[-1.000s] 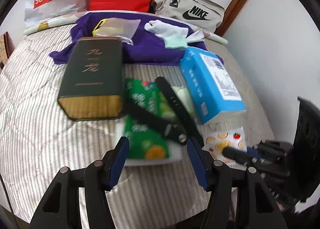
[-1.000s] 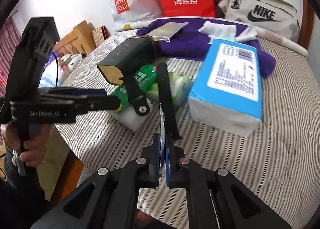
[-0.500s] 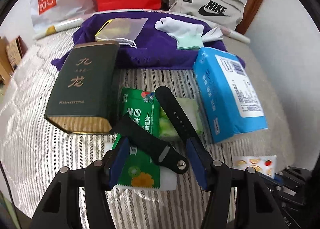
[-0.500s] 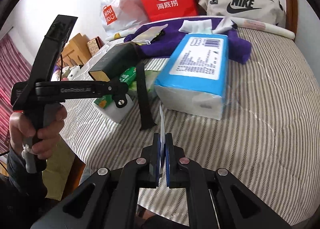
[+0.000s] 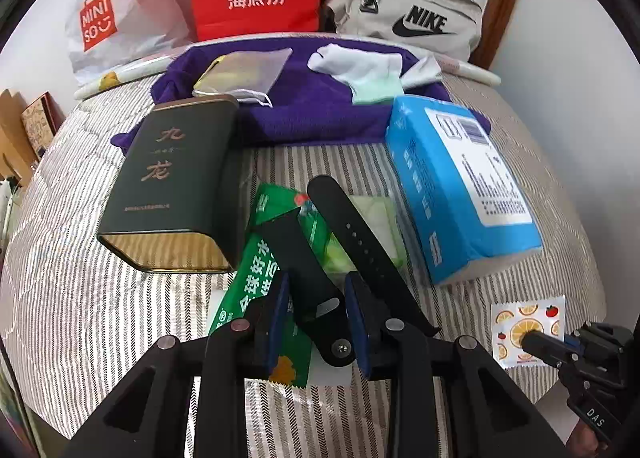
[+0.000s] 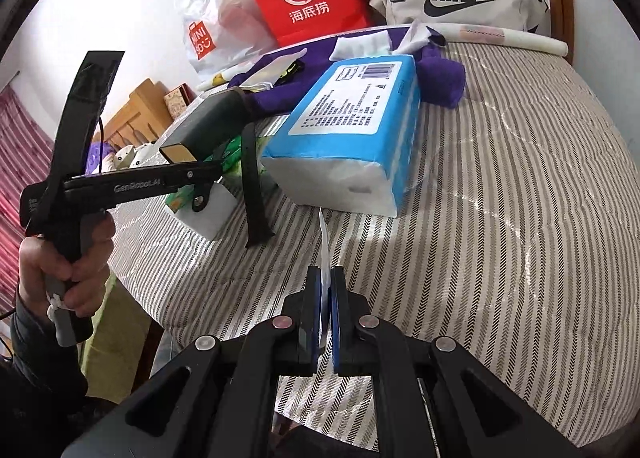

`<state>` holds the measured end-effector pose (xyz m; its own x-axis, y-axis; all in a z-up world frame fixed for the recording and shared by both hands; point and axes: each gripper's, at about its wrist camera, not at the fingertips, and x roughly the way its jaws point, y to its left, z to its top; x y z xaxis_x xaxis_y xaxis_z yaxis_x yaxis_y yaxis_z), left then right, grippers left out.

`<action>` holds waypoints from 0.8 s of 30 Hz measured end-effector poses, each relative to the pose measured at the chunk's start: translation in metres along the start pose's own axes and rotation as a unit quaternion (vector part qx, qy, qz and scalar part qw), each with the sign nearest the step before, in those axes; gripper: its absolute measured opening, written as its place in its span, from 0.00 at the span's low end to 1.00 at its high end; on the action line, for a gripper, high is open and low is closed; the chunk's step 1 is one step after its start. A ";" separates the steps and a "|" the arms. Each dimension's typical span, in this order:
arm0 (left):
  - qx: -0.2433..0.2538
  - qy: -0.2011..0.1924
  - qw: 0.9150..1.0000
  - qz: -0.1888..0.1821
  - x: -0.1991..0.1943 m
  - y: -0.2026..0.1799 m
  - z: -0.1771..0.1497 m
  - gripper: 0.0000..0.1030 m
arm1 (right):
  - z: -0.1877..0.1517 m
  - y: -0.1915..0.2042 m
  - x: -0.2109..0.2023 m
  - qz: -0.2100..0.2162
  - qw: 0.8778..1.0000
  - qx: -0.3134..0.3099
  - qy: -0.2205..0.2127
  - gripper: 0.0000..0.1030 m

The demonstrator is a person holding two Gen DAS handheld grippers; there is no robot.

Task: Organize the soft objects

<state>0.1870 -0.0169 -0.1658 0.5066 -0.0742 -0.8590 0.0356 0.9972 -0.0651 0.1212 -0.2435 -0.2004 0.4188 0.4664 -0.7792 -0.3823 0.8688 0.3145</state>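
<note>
Left claw closing around black strap

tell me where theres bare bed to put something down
Open striped bedcover right of the blue tissue pack, and a strip left of the dark green tin. Between tin and pack it is crowded: green packet, black watch strap.

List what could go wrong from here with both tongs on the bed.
The left tongs are closing around the short black strap, which lies on the green packet; they might pinch the packet too. The right tongs pinch only the edge of the fruit-print sachet, so it may slip.
</note>
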 end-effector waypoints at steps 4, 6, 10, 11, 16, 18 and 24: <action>0.013 0.003 1.000 0.010 0.006 -0.006 0.005 0.33 | 0.001 0.000 0.005 0.008 1.000 0.000 0.006 0.04; 0.019 0.004 0.999 0.027 0.010 -0.009 0.005 0.32 | 0.001 0.002 0.005 0.009 1.000 -0.003 0.008 0.04; 0.031 -0.004 0.999 0.042 0.012 -0.010 0.005 0.23 | 0.002 0.006 0.005 0.008 1.000 -0.008 0.010 0.05; 0.028 -0.005 0.999 0.038 0.011 -0.007 0.005 0.22 | 0.002 0.006 0.006 0.007 1.000 -0.009 0.010 0.05; -0.004 -0.010 1.000 -0.002 -0.005 0.011 0.000 0.22 | 0.002 0.010 0.004 0.003 1.000 -0.015 0.010 0.05; -0.008 -0.011 1.000 -0.015 -0.011 0.014 -0.003 0.22 | 0.002 0.011 0.004 0.002 1.000 -0.017 0.011 0.05; -0.026 -0.021 0.998 -0.056 -0.026 0.026 -0.007 0.22 | 0.005 0.017 0.004 -0.004 1.000 -0.025 0.013 0.05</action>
<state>0.1683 0.0107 -0.1488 0.5371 -0.1845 -0.8231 0.0503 0.9811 -0.1870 0.1204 -0.2260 -0.1956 0.4009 0.4544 -0.7954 -0.4196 0.8629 0.2815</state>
